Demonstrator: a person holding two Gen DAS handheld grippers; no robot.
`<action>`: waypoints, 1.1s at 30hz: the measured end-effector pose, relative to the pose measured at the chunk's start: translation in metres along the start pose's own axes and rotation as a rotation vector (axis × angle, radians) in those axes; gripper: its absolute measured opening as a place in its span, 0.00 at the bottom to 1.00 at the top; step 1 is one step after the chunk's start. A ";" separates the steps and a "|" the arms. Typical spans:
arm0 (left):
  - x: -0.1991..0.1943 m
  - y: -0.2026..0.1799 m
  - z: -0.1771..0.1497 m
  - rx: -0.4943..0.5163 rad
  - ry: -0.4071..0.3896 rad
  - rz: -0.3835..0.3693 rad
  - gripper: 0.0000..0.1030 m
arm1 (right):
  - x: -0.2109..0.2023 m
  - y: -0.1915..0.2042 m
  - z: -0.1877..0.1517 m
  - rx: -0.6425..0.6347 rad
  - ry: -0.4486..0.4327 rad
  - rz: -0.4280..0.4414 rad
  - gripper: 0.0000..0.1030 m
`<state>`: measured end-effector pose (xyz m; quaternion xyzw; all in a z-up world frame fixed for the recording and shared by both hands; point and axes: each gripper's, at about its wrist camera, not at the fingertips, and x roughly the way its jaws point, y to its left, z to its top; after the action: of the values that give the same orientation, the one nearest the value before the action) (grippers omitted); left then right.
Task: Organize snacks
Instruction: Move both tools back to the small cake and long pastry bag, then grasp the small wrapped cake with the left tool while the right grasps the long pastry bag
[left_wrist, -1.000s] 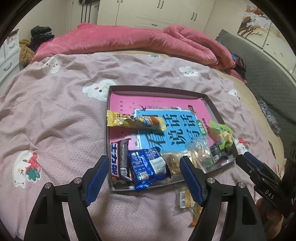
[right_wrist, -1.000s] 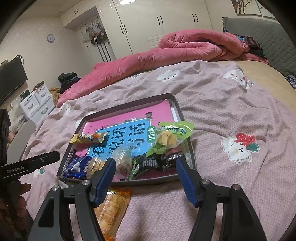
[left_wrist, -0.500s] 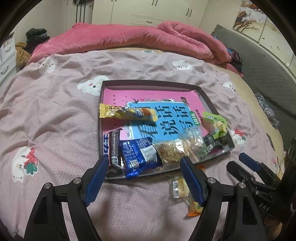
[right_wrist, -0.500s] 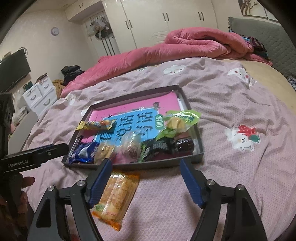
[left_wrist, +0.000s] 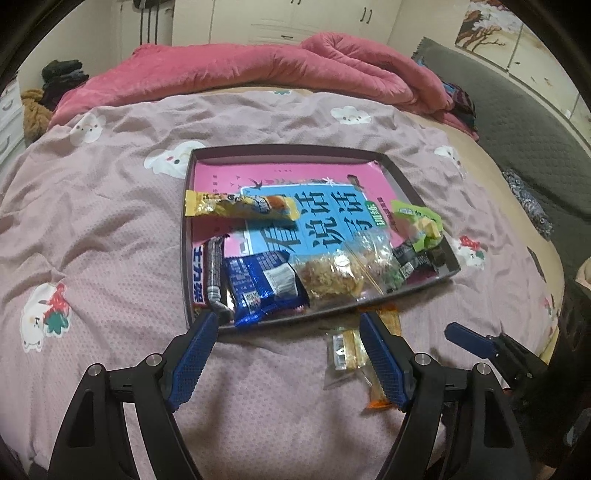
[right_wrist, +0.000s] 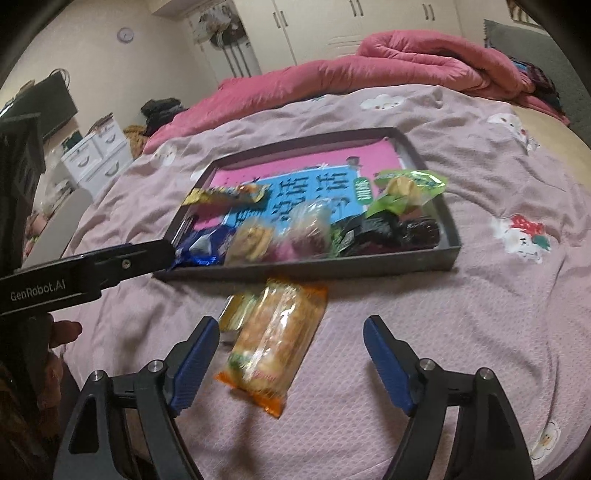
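Note:
A dark shallow tray (left_wrist: 432, 282) (right_wrist: 448, 225) lies on the pink bedspread, lined with a pink and blue book cover. Inside it are several snacks: a yellow bar (left_wrist: 240, 206), a blue packet (left_wrist: 264, 286), a clear bag of puffed pieces (left_wrist: 332, 277) and a green packet (left_wrist: 417, 223) (right_wrist: 406, 186). An orange-edged packet of biscuits (right_wrist: 275, 345) (left_wrist: 384, 321) lies on the bedspread just before the tray. My right gripper (right_wrist: 291, 354) hovers near it, jaws opening, the packet between them but untouched. My left gripper (left_wrist: 286, 350) stands open before the tray's near edge, holding nothing.
A rolled pink duvet (left_wrist: 295, 74) lies across the far side of the bed. White drawers (right_wrist: 99, 151) and a dark screen stand at the left, wardrobes behind. A grey headboard (left_wrist: 517, 122) runs along the right. A small clear wrapper (left_wrist: 345, 352) lies beside the orange packet.
Both grippers drew back from the tray toward the near bed edge. The right gripper's jaws spread wider, and the orange packet now lies between them instead of under the left finger.

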<state>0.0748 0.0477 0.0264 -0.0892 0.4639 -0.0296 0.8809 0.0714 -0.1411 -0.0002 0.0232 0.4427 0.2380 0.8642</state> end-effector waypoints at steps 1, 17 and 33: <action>0.000 -0.001 -0.001 0.003 0.002 0.000 0.78 | 0.001 0.001 -0.001 -0.004 0.004 0.001 0.77; 0.007 -0.009 -0.011 0.030 0.044 -0.005 0.78 | 0.023 0.017 -0.011 -0.020 0.074 0.017 0.78; 0.024 -0.014 -0.020 0.048 0.104 -0.022 0.78 | 0.032 0.008 -0.017 -0.044 0.087 -0.085 0.67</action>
<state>0.0727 0.0275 -0.0019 -0.0714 0.5071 -0.0547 0.8572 0.0708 -0.1230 -0.0324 -0.0248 0.4749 0.2117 0.8539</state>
